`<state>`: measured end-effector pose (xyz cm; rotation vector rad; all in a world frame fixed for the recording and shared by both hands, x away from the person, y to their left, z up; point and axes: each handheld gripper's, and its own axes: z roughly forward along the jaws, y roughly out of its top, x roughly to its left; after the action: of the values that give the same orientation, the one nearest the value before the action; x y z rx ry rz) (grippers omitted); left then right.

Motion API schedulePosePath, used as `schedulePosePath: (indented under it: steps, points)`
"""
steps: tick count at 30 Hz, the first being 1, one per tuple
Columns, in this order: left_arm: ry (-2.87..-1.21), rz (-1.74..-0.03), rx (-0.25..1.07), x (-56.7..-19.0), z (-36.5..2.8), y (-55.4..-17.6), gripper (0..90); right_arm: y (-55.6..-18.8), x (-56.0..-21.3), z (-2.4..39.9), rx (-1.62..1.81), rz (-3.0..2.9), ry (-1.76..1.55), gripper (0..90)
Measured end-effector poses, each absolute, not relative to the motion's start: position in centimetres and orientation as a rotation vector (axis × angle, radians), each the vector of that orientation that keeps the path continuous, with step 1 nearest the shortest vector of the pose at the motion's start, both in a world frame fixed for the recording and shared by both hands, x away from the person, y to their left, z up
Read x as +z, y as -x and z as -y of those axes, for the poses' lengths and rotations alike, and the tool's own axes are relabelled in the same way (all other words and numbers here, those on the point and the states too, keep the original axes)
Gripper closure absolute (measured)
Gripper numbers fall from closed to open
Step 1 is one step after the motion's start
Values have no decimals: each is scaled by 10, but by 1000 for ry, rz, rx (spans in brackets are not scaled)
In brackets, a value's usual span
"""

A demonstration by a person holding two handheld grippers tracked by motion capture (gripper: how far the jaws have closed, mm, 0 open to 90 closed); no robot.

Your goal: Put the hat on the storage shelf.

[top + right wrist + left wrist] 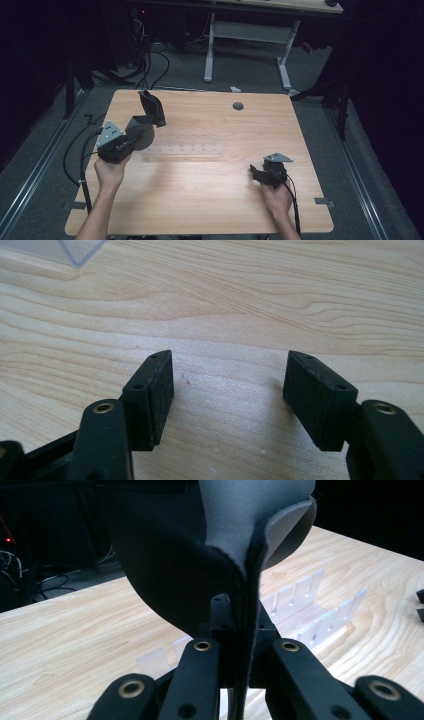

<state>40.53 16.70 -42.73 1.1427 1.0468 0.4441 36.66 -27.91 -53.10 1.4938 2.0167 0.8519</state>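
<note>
So the thing in play is a floppy dark pad (170, 565), like a mousepad or a sheet of foam, and the left gripper (239, 625) has its jaws clamped tight on the pad's edge. In the left gripper view the pad rises straight up from between the jaws and curls over, grey on one face and black on the other; its top runs out of frame, so I can't tell the full shape from there. The high view helps: the pad (148, 117) hangs bent over the left gripper (134, 131), off the table (200, 200). Just past the jaws lies a clear plastic rack (300, 605) with little dividers, really faint in the high view (182, 149). The right gripper (229, 395) has its jaws spread with nothing between them, only bare wood, and a clear corner of plastic up top. From above, the right gripper (256, 172) sits low on the table, well apart from the pad.
</note>
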Motion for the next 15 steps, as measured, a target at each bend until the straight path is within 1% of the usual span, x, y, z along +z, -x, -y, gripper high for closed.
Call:
schedulePosePath:
  steps: [15]
  points:
    - [-1160, -1063, 496, -439, -170, -420, 864, -367, -531, 279, 852, -2017, -1494, 374]
